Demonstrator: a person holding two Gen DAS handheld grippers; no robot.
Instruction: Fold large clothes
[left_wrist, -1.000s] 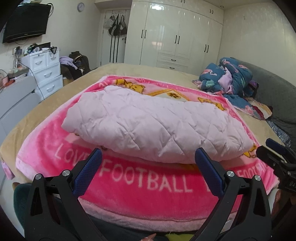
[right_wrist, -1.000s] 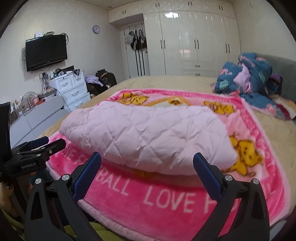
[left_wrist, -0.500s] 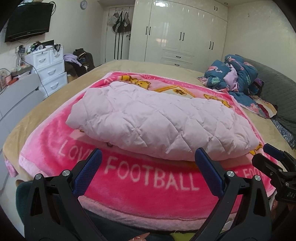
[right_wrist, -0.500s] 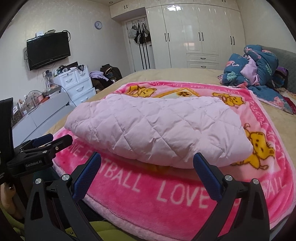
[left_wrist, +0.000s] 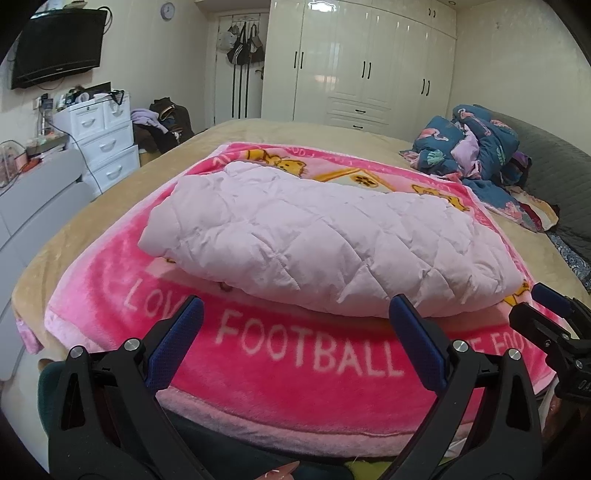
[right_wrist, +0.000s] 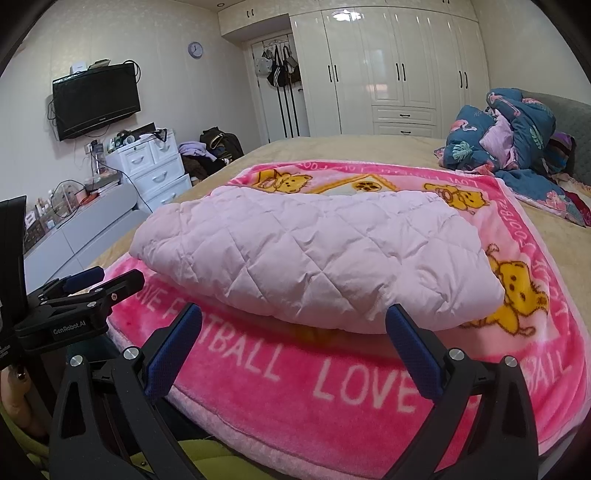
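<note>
A pale pink quilted coat (left_wrist: 325, 243) lies folded into a long, puffy bundle in the middle of the frame, resting on a bright pink fleece blanket (left_wrist: 295, 354) printed with yellow bears and the white words LOVE FOOTBALL. The blanket is spread over a tan bedspread (left_wrist: 92, 225) that shows along the left side and the far end of the bed.

At the bottom of the left wrist view the left gripper (left_wrist: 295, 328) hangs short of the coat's near edge with its jaws spread wide and nothing between them; its blue-padded fingers (left_wrist: 177, 343) stand over the blanket's lettering, apart from the coat. The right gripper (right_wrist: 293, 332) sits the same way at the bottom of its own view, jaws wide and empty, just short of the bundle. Each gripper shows in the other's picture: the right one at the lower right edge of the left view, the left one at the left edge of the right view.

In the upper right of the frame a heap of dark blue patterned bedding (left_wrist: 476, 144) lies against a grey headboard (left_wrist: 554, 166). White wardrobes (left_wrist: 362, 70) fill the far wall, bags (left_wrist: 243, 48) hang on the door at upper centre, and at upper left a black television (left_wrist: 55, 44) is mounted above a white drawer unit (left_wrist: 103, 140).
</note>
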